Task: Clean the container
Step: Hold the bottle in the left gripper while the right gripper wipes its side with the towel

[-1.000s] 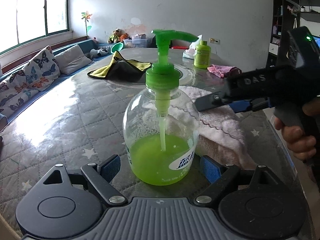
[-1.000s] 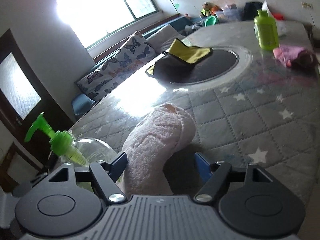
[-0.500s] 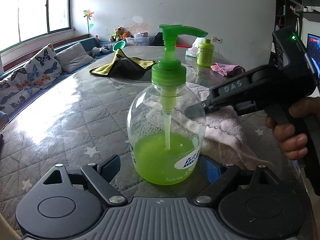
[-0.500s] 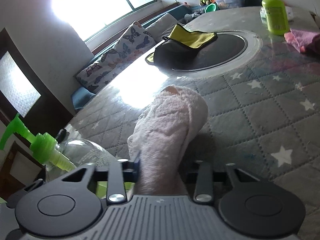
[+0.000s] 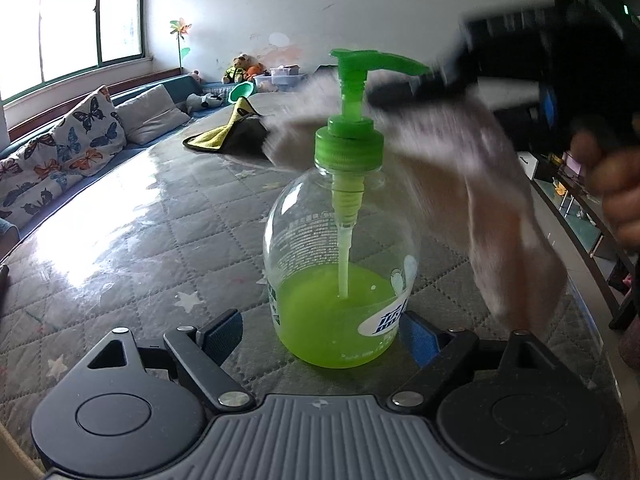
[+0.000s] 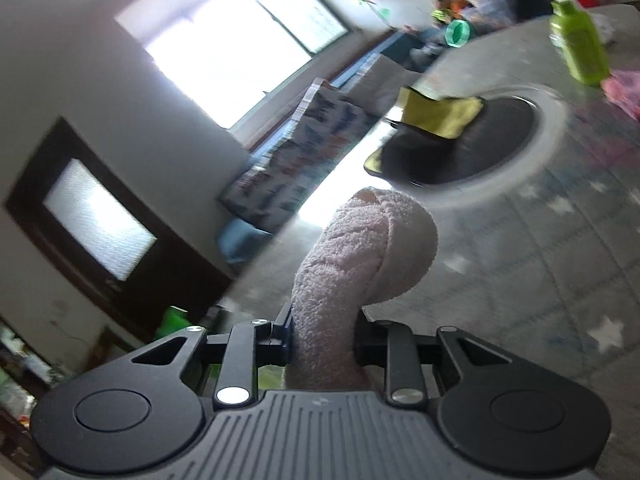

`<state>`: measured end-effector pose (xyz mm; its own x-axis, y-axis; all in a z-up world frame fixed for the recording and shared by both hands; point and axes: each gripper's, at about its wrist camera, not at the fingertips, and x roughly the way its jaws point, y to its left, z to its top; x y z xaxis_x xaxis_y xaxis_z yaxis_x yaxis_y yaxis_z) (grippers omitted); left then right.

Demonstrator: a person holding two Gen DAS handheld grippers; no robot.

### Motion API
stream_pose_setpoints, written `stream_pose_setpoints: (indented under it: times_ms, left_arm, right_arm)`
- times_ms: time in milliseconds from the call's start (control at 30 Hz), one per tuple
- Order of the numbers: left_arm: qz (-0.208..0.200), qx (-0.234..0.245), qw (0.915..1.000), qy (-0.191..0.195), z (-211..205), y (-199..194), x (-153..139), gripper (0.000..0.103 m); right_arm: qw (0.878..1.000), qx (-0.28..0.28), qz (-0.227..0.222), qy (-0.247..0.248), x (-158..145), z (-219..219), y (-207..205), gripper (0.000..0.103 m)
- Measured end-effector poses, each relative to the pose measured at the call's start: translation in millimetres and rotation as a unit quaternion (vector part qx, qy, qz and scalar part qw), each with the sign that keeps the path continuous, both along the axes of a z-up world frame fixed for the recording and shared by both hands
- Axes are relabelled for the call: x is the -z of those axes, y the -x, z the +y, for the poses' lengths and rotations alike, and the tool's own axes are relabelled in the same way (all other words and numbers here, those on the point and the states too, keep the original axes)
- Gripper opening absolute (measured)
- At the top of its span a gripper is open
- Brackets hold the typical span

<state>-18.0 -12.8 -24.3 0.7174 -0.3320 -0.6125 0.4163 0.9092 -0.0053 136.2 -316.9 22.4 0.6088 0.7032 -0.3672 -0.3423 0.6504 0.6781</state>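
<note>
A clear pump bottle (image 5: 340, 280) with green liquid and a green pump head stands on the quilted table (image 5: 140, 240). It sits between the fingers of my left gripper (image 5: 320, 336). The jaws are closing, and a small gap still shows at the left pad. My right gripper (image 6: 324, 336) is shut on a pale pink towel (image 6: 360, 256), which bulges up in front of it. In the left wrist view the right gripper (image 5: 400, 98) is blurred at the height of the pump head. The towel (image 5: 500, 220) hangs from it behind and to the right of the bottle.
A yellow and black cloth (image 6: 440, 114) lies on a dark round inset (image 6: 500, 148) at the table's middle. A small green bottle (image 6: 576, 48) and a pink cloth (image 6: 624, 92) sit further back. A sofa with butterfly cushions (image 5: 72, 148) runs along the left. A person's hand (image 5: 616, 184) holds the right gripper.
The right gripper closed on the towel and lifted it off the table up to the pump head. The left jaws narrowed slightly around the bottle.
</note>
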Motion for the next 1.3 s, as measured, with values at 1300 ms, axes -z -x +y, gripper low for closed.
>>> stream_pose_setpoints:
  times_ms: [1300]
  left_arm:
    - [-0.017, -0.058, 0.9981, 0.011, 19, -8, -6, 0.087]
  right_arm:
    - [0.992, -0.059, -0.018, 0.109, 36, 26, 38, 0.024]
